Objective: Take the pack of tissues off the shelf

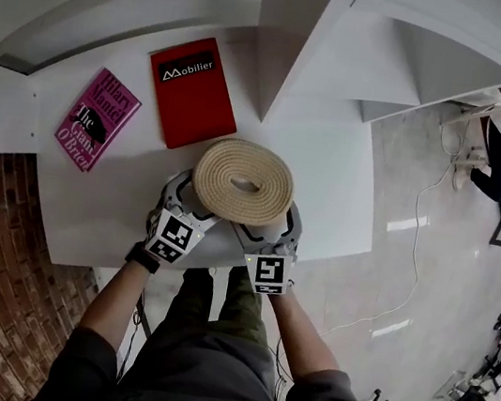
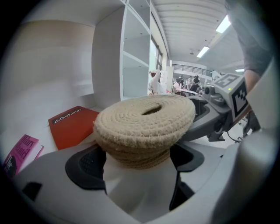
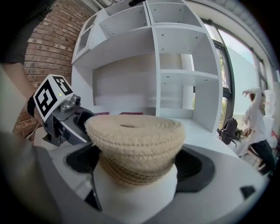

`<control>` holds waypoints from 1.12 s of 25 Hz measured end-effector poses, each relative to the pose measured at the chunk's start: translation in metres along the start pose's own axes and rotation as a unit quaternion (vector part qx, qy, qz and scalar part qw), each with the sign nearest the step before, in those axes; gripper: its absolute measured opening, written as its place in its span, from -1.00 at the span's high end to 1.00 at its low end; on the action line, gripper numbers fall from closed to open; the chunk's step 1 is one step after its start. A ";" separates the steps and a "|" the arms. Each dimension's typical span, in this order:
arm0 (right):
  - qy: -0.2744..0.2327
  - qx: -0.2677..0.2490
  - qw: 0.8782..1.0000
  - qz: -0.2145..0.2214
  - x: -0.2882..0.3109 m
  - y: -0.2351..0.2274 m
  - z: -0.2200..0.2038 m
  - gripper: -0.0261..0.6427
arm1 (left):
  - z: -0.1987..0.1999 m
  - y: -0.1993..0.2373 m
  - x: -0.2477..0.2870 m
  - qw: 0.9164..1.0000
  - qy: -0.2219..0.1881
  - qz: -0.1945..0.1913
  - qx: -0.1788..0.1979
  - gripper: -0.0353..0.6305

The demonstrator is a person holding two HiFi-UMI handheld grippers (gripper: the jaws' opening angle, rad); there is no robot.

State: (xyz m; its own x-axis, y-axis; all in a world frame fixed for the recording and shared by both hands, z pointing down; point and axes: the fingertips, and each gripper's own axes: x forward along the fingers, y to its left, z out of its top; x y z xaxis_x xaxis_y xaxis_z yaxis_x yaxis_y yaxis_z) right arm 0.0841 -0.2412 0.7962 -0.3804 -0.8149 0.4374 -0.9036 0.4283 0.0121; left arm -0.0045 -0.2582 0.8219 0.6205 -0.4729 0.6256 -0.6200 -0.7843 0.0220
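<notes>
The left gripper (image 1: 186, 201) and right gripper (image 1: 274, 229) each pinch the round woven tissue holder (image 1: 243, 180) between their jaws, one from either side, at the front edge of the white shelf (image 1: 335, 176). Only the head view shows its top slot from above. Beyond the left gripper (image 2: 138, 162) lie a red book (image 2: 72, 124) and a pink book (image 2: 19, 151). The right gripper (image 3: 138, 171) view alone shows the tall shelf compartments (image 3: 175, 57) behind the holder (image 3: 135, 140).
</notes>
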 end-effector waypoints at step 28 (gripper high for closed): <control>0.036 -0.008 0.999 0.010 -0.027 0.003 -0.020 -0.69 | -0.021 0.003 -0.023 0.998 0.049 0.009 0.029 -0.47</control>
State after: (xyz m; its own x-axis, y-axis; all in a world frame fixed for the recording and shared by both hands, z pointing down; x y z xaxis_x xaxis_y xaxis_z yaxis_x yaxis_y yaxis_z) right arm 0.0956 -0.2102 0.8027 -0.3820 -0.7768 0.5007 -0.8927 0.4503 0.0176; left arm -0.0305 -0.2409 0.8242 0.5573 -0.4479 0.6991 -0.6006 -0.7989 -0.0330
